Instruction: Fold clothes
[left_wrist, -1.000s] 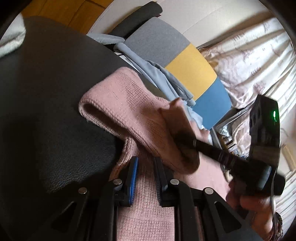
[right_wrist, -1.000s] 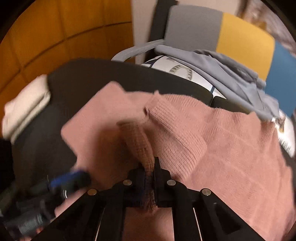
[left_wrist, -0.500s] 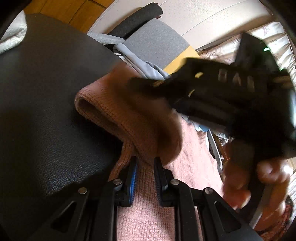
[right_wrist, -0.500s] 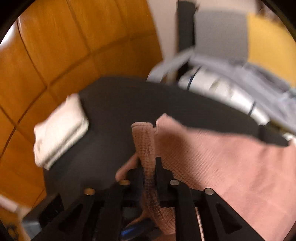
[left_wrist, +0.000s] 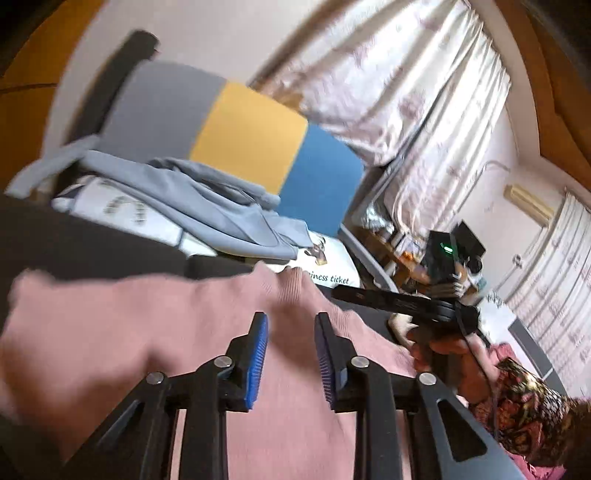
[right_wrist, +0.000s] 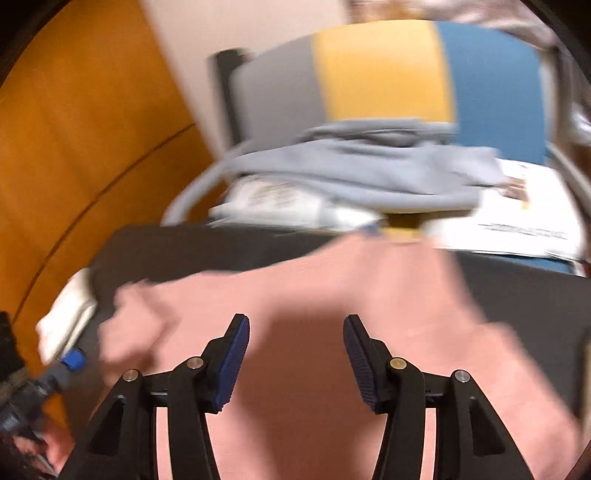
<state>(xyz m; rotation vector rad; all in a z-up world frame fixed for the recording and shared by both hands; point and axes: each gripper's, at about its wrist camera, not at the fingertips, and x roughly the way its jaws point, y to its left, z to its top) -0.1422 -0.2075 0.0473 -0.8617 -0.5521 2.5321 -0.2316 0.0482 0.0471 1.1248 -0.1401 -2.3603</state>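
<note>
Both grippers are seen with fingers spread and nothing between them. The left gripper (left_wrist: 290, 354) hangs over the pink knit sweater (left_wrist: 155, 332) with a moderate gap between its blue pads; the right gripper (right_wrist: 295, 360) is spread wider, also above the pink knit. No cloth is pinched by either.

The sweater is laid across the dark padded surface (left_wrist: 74, 243), and most of the lower field is filled by it in both wrist views. A rounded lobe of knit (right_wrist: 129, 325), possibly a sleeve or a turned-over edge, is noted at the left side in the right wrist view; blur prevents a firmer reading. Beyond the surface, a grey-blue garment (left_wrist: 207, 210) is heaped on a chair with a grey, yellow and blue back (left_wrist: 251, 136). A pale folded item (right_wrist: 62, 317) is seen at the surface's left edge.

Step in hand, as judged: a pause between grasps on the sweater, cloth released and lying flat or part-folded. How many folds are already in it cannot be settled from these views.

Next move, as judged: an edge or corner of the knit would need to be found and pinched cleanly, with a thin bite so that only the intended layer is taken.
</note>
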